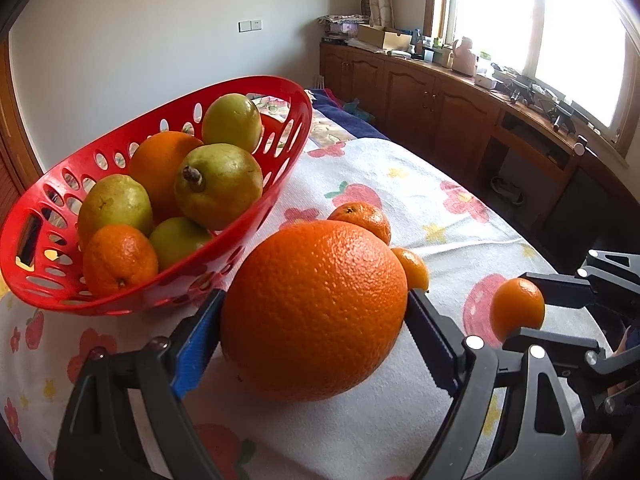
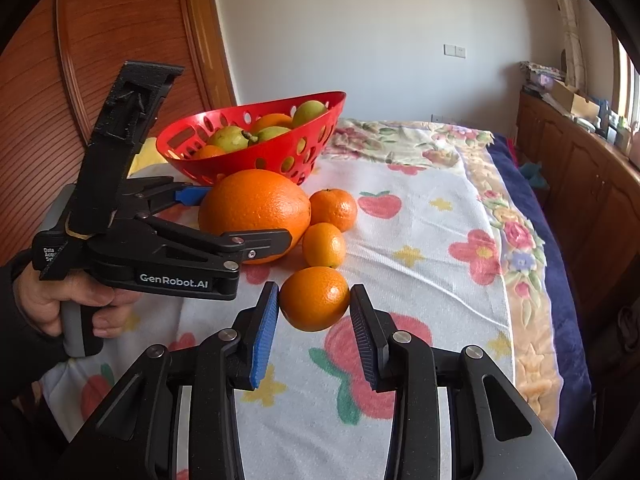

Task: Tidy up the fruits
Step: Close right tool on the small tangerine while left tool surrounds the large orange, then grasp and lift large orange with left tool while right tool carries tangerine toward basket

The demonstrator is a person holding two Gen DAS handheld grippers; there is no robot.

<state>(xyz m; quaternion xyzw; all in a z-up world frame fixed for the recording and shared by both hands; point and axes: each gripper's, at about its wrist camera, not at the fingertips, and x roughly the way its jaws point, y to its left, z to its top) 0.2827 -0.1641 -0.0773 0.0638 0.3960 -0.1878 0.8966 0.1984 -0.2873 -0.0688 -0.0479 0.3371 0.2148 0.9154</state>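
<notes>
Left claw (image 1: 316, 320) is spread wide around the big orange (image 1: 314, 310), blue pad touching at nine o'clock, black pad touching at three o'clock, fruit seemingly resting on the strawberry-print blanket (image 1: 420, 184). Whether it's truly clamped, I can't tell; contact looks light. Right claw (image 2: 314, 312) is part-open, straddling a small mandarin (image 2: 314, 298): the blue pad looks to be just brushing it, the black pad shows a sliver of daylight, so no hold yet.

To do this well, I'd say: close both squarely across the widest middle of each fruit, firm but gentle on that soft peel, then lift straight up before swinging toward the red basket (image 1: 280, 92), which sits at eleven o'clock from the left claw.

Watch the neighbours! Two more mandarins (image 2: 333, 209) (image 2: 323, 244) sit at twelve o'clock from the right claw, the nearer one just beyond the straddled fruit and both hard against the big orange. Dragging either fruit sideways would likely set them rolling on the soft bed.

The basket already holds pears (image 1: 218, 184), an orange and a mandarin, piled fairly high, so the big orange needs a gentle set-down. The two claws also work close together; stagger the lifts.
</notes>
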